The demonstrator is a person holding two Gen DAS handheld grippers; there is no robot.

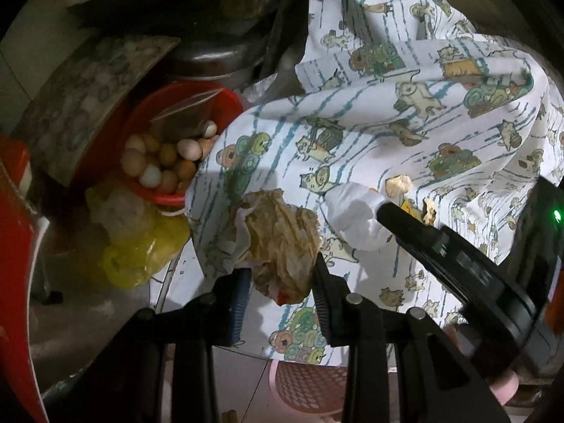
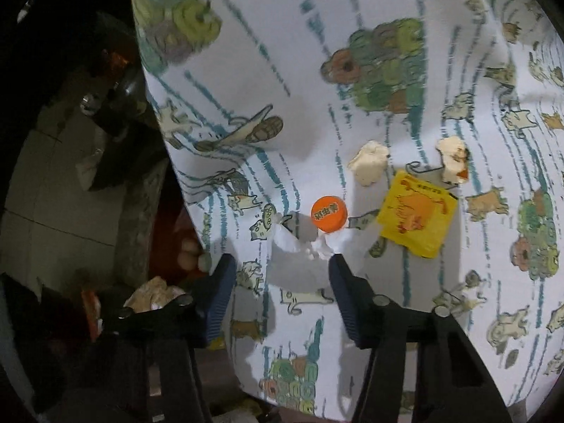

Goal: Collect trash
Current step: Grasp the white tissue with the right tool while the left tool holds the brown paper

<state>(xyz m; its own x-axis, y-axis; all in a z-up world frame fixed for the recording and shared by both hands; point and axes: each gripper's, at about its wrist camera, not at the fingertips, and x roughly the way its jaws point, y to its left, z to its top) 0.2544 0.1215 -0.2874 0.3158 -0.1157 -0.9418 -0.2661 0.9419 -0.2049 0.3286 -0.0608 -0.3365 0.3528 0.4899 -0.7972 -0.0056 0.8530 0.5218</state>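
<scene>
My left gripper [image 1: 280, 278] is shut on a crumpled brownish wrapper [image 1: 282, 239] and holds it over the edge of the printed cloth [image 1: 352, 141]. My right gripper [image 2: 282, 275] is open, with a crumpled white tissue [image 2: 299, 250] between its fingers on the cloth [image 2: 282, 70]. Just beyond it lie an orange bottle cap [image 2: 329, 213], a yellow packet [image 2: 417, 216] and two pale crumpled scraps [image 2: 368, 162] [image 2: 451, 160]. In the left wrist view the right gripper's finger [image 1: 398, 218] lies over the white tissue [image 1: 352, 211], near a pale scrap [image 1: 398, 185].
Left of the cloth stand a red bowl [image 1: 232, 102] of eggs [image 1: 158, 165], a yellow plastic bag [image 1: 141, 246], a patterned board [image 1: 88, 98] and a metal pot [image 1: 215, 60]. A pink perforated basket [image 1: 306, 384] sits below the cloth edge. A red object [image 1: 14, 282] fills the far left.
</scene>
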